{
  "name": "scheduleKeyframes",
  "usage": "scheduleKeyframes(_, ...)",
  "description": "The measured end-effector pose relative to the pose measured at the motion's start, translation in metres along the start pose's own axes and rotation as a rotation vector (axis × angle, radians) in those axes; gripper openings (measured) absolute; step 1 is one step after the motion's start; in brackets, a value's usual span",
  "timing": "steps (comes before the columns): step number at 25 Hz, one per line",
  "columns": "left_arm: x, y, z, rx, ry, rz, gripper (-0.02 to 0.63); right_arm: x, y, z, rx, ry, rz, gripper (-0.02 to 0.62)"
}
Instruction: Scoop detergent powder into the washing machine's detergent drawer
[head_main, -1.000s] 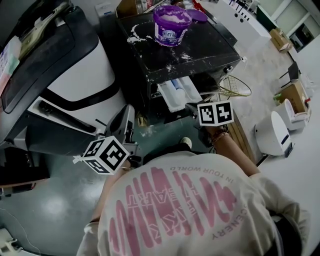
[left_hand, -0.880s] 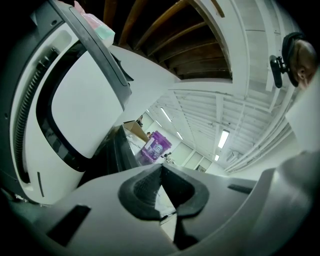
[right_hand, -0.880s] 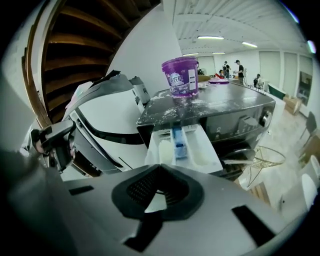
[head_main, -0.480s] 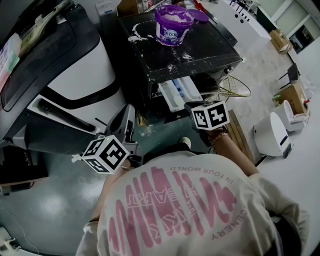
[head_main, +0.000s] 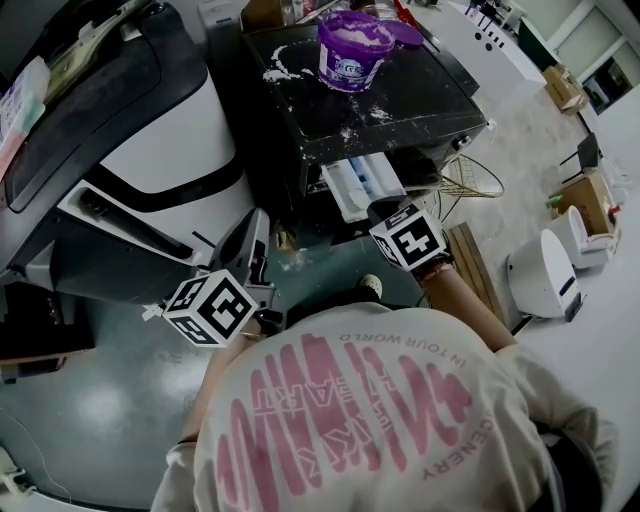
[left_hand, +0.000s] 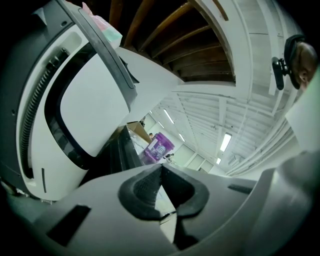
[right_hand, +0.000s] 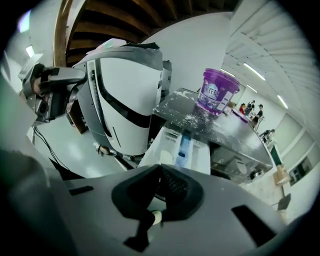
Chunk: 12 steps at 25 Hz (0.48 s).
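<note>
A purple tub of white detergent powder (head_main: 355, 45) (right_hand: 216, 92) (left_hand: 159, 146) stands on the black top of the washing machine (head_main: 410, 95). Below it the white detergent drawer (head_main: 362, 185) (right_hand: 182, 147) with a blue insert is pulled out. My right gripper (head_main: 380, 214) (right_hand: 160, 167) hovers at the drawer's front end, tilted down. Its jaws are shut on a thin dark handle with a white nub, apparently the scoop (right_hand: 146, 225); the scoop's bowl is hidden. My left gripper (head_main: 255, 228) (left_hand: 161, 167) is held level at the lower left, shut with nothing in it.
A large white and black machine (head_main: 150, 150) fills the left. Powder is spilled (head_main: 280, 70) on the washer's top, and a purple lid (head_main: 400, 32) lies behind the tub. A wire basket (head_main: 470, 175), a wooden pallet (head_main: 470, 255) and a white appliance (head_main: 540, 270) are at the right.
The right gripper has rolled about its own axis and shifted slightly left, closer to the drawer. The left gripper has stayed where it was.
</note>
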<state>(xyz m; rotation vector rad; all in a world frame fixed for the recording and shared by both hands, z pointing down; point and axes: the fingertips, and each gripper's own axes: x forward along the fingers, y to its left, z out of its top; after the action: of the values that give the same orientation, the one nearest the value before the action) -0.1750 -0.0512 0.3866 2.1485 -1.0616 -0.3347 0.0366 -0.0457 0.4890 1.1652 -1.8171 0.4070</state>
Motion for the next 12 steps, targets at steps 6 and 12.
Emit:
scheduleKeyframes(6, -0.007, 0.004, -0.003, -0.016, -0.001, 0.012, 0.003, 0.0, 0.006, 0.003, -0.192, 0.04, -0.042, 0.002)
scheduleKeyframes(12, -0.016, 0.005, -0.008, -0.002, 0.005, 0.025, 0.003, 0.001, 0.01, 0.003, -0.349, 0.067, -0.078, 0.002)
